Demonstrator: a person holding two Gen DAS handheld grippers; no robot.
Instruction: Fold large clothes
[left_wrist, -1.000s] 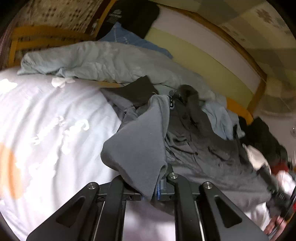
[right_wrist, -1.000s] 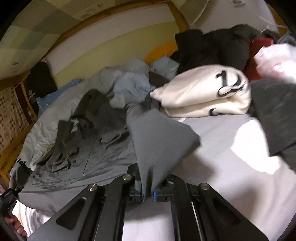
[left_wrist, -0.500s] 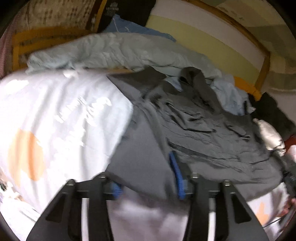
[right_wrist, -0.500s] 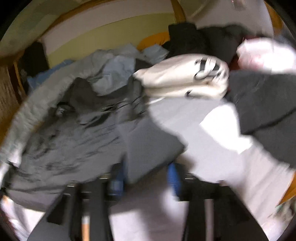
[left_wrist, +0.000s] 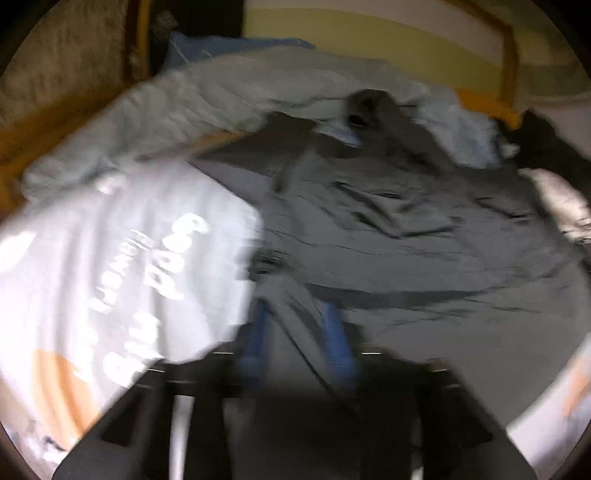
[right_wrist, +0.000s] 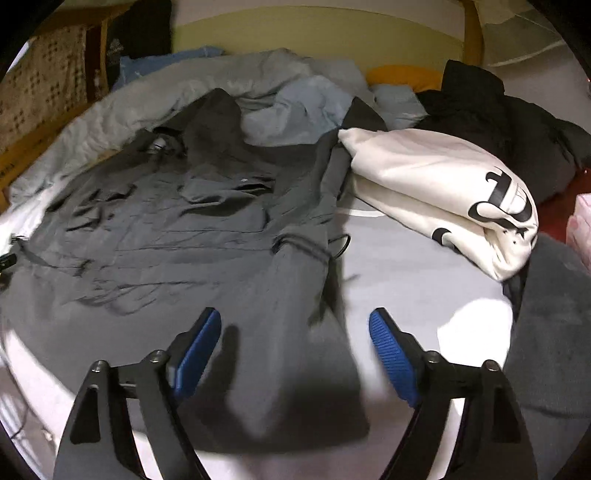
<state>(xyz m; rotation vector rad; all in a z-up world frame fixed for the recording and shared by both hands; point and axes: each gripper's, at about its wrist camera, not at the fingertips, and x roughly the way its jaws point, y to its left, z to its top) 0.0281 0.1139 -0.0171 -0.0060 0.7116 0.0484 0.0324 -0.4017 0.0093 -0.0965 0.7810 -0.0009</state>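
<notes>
Left gripper (left_wrist: 297, 332) blurred, closing w/ grey jacket (left_wrist: 406, 236) fold between pads; right gripper (right_wrist: 295, 354) wide, closing, pads clear of cloth.

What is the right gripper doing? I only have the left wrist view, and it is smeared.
Observer: The right gripper hangs over the near corner of the grey jacket. Its jaws are apart and closing, and the pads are clear of the cloth.
Operator: Anything beside the jacket on that side?
Observer: A folded cream sweatshirt with black lettering lies on the bed sheet, to the right of the jacket.
Operator: And nearer than that?
Observer: A dark grey fleece piece lies at the right edge, in front of the sweatshirt.
</notes>
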